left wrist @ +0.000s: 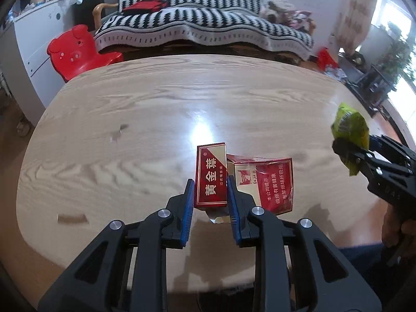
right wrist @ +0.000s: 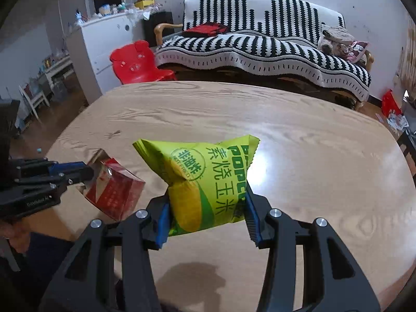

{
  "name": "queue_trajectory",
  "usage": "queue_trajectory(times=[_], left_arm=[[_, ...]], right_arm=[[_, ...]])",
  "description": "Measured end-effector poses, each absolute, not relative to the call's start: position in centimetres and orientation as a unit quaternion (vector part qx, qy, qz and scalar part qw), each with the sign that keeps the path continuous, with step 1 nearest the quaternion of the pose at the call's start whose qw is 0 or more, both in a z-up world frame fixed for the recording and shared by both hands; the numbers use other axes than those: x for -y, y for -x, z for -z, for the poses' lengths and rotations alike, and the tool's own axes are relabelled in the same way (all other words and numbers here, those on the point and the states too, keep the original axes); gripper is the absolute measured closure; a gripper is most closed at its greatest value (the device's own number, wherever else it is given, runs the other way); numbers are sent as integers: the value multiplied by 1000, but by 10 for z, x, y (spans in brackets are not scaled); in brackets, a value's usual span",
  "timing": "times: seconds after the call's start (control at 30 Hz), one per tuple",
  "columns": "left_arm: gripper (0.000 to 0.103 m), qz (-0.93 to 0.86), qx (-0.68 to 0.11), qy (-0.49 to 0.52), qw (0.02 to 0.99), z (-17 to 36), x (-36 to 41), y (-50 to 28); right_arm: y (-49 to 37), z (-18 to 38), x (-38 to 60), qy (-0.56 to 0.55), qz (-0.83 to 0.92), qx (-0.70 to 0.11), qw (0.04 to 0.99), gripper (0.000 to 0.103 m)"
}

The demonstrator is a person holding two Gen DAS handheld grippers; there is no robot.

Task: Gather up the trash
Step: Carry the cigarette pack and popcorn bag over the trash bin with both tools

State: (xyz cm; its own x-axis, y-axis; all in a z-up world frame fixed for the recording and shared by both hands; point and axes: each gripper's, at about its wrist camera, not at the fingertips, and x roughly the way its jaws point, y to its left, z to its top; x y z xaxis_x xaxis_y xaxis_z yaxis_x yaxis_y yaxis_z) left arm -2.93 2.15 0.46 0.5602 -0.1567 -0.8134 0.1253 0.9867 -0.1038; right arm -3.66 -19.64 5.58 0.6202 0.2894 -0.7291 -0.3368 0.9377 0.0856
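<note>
A red and gold cigarette pack stands upright between the blue pads of my left gripper, which is shut on it above the wooden table. A crushed red pack hangs against the outside of that gripper's right finger; I cannot tell whether it is gripped too. My right gripper is shut on a puffy green popcorn bag, lifted off the table. From the left wrist view, the right gripper and the green bag are at the far right. The right wrist view has the left gripper with the red packs at the left.
A small brown paper scrap lies on the table near its left front edge. Beyond the far edge stand a red pig-faced chair and a sofa under a black and white blanket. A white cabinet stands left.
</note>
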Motion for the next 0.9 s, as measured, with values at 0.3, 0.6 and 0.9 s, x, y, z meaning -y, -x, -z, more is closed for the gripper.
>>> queue_trajectory(times=[0.3, 0.6, 0.9], left_arm=[[79, 110, -463, -11, 879, 4, -5, 132], [79, 126, -507, -12, 853, 51, -3, 180], [79, 146, -556, -17, 818, 103, 14, 185]], right_arm=[[150, -48, 198, 16, -203, -412, 888, 56], [215, -17, 187, 8, -220, -444, 868, 55], [231, 34, 180, -11, -227, -511, 829, 55]])
